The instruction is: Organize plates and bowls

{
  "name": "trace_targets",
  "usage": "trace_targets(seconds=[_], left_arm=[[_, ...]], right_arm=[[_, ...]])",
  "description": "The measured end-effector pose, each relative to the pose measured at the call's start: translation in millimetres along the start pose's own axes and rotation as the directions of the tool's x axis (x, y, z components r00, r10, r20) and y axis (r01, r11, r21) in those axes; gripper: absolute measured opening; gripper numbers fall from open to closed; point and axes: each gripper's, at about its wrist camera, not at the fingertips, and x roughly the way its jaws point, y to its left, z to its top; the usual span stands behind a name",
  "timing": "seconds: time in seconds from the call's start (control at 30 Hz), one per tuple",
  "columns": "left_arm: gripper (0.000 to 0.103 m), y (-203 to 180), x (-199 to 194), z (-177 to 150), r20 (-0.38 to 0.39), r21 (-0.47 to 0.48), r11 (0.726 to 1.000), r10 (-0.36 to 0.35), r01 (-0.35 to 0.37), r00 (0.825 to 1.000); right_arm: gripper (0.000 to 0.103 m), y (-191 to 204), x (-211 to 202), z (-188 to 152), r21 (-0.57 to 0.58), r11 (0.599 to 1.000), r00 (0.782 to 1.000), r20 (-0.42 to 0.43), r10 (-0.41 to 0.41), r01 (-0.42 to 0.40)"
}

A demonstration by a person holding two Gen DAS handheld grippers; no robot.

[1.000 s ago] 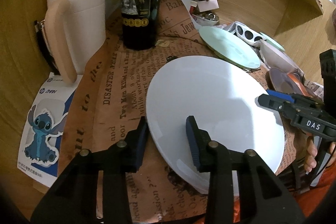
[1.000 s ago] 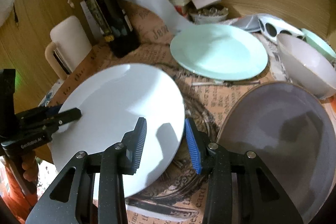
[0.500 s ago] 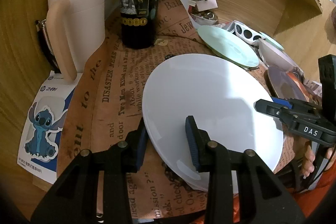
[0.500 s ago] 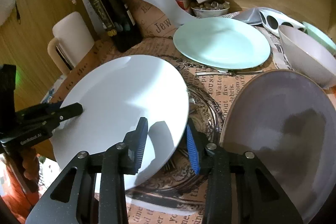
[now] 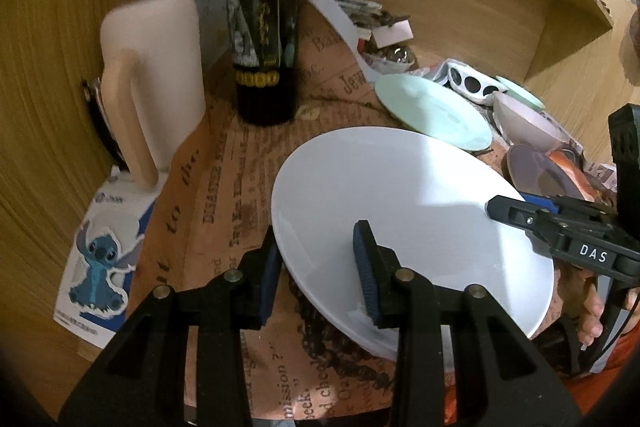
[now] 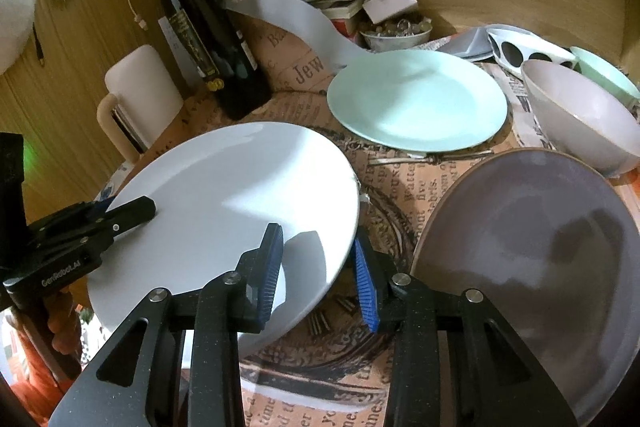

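**Left wrist view and right wrist view: white plate being carried by both rims**

Left wrist view, nearest first: the left gripper (image 5: 316, 267) is being kept pinched on the near-left rim of the white plate (image 5: 400, 211), one blue pad under the rim and one on the upper face. In the right wrist view the right gripper (image 6: 318, 271) is being kept clamped on the opposite rim in the same manner. The plate is being held tilted above the newspaper-print mat (image 6: 400, 195), over the near part of the tabletop, and appears to be clear of the mat, though contact at its hidden lower side cannot be ruled out.

Just to the right, near the tabletop's near-right edge, a grey plate (image 6: 532, 259) is being shown resting at a tilt. Further back, towards the middle, a mint-green plate (image 6: 416, 103) is lying flat, and a pale bowl (image 6: 580, 115) is sitting beside it at the right edge. A dark bottle (image 5: 262, 19) and a cream jug (image 5: 156, 79) are standing towards the far-left edge.

The step in hand is judged to be the moving of the white plate onto another plate for stacking. For this to be done well, both pinches should be kept even, the plate should be levelled before being lowered, and the rims should be released only once the plate is being fully supported; the bottle should be given room.
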Motion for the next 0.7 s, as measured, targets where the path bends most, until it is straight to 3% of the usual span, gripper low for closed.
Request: trace_targets(seconds=[0.7], left_arm=[[0.036, -36, -8, 21, 0.070, 0.045, 0.998, -0.048, 0.045, 0.996]], right_arm=[[0.031, -22, -43, 5, 0.023, 0.999, 0.992, 0.122, -0.035, 0.033]])
